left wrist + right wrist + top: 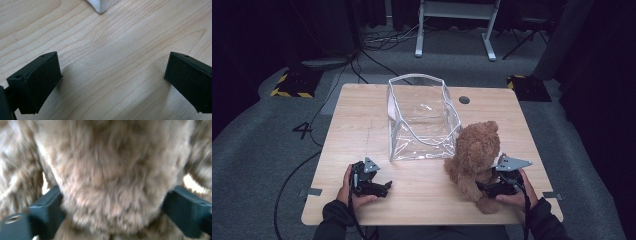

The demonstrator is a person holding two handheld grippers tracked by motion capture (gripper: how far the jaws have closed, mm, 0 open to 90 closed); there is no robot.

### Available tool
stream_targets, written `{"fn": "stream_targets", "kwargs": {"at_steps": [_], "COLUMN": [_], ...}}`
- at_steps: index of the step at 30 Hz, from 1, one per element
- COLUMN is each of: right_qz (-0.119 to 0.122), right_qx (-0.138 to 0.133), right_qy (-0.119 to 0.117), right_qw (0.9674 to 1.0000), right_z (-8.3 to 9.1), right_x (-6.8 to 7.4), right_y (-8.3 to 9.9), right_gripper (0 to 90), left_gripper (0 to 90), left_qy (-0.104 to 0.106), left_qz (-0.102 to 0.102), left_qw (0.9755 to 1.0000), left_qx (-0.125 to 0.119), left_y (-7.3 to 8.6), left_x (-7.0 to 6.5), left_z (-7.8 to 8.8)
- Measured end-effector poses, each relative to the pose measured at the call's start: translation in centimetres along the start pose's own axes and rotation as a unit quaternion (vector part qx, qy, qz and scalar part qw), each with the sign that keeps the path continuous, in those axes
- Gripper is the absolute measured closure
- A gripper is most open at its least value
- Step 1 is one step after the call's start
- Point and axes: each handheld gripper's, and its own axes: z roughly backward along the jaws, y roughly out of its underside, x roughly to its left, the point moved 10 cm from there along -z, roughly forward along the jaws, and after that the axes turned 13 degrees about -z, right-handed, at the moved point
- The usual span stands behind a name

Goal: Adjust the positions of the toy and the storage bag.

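- Your right tool (493, 189) grips the bear (474, 157) low on its body, at the table's near right; the jaws sit on either side of the fur
- In the right gripper view the bear (110, 182) bulges between the two jaws, each pressed against its flank, so this tool is clamped on it
- The bear sits upright on the table (422, 200), its head leaning toward the bag (422, 120); the head is just beside the bag's near right corner, whether touching I cannot tell
- Your right hand (517, 192) wraps the tool from behind, grey plate on top, beside the bear's shoulder
- Your left tool (382, 189) lies low over the table at the near left, well apart from the bear, jaws pointing right
- In the left gripper view the left tool (112, 75) stands wide, nothing but bare wood between the jaws, which cast shadows on the table (105, 45)
- A white-edged corner of the bag (100, 6) shows at the top of that view, ahead of the jaws and apart from them
- The bag is clear with white trim, stands open-topped mid-table, and looks empty
- Your left hand (349, 192) holds its tool near the table's front edge
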Motion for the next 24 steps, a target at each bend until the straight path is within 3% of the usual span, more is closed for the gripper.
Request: {"fn": "stream_targets", "kwargs": {"at_steps": [2, 3, 5, 7, 9, 14, 24], "right_qz": [0.001, 0.001, 0.007, 0.008, 0.017, 0.022, 0.028], "right_qx": [0.001, 0.001, -0.005, -0.005, -0.008, -0.011, -0.014], "right_qy": [-0.001, -0.001, -0.001, -0.001, 0.001, 0.012, 0.031], "right_qw": [1.0000, 1.0000, 1.0000, 1.0000, 0.9998, 0.9996, 0.9990], "right_z": [-0.3, -0.3, -0.1, 0.0, 0.1, 0.4, 1.2], "right_x": [-0.8, -0.8, -1.2, -1.3, -1.7, -2.4, -4.5], "right_y": [0.2, 0.2, 0.0, -0.1, -0.1, -0.2, -0.4], "right_gripper": [25.7, 25.7, 40.3, 44.0, 53.2, 63.4, 69.6], "left_gripper": [0.4, 0.5, 0.5, 0.5, 0.5, 0.5, 0.4], "left_qy": [0.000, 0.000, 0.000, 0.000, 0.000, 0.000, 0.000], "left_qz": [0.000, 0.000, 0.000, 0.000, 0.000, 0.000, 0.000], "left_qw": [1.0000, 1.0000, 1.0000, 1.0000, 1.0000, 1.0000, 1.0000], "left_qx": [0.000, 0.000, 0.000, 0.000, 0.000, 0.000, 0.000], "left_y": [0.0, 0.0, 0.0, 0.0, 0.0, 0.0, 0.0], "left_x": [0.0, 0.0, 0.0, 0.0, 0.0, 0.0, 0.0], "left_z": [0.0, 0.0, 0.0, 0.0, 0.0, 0.0, 0.0]}}
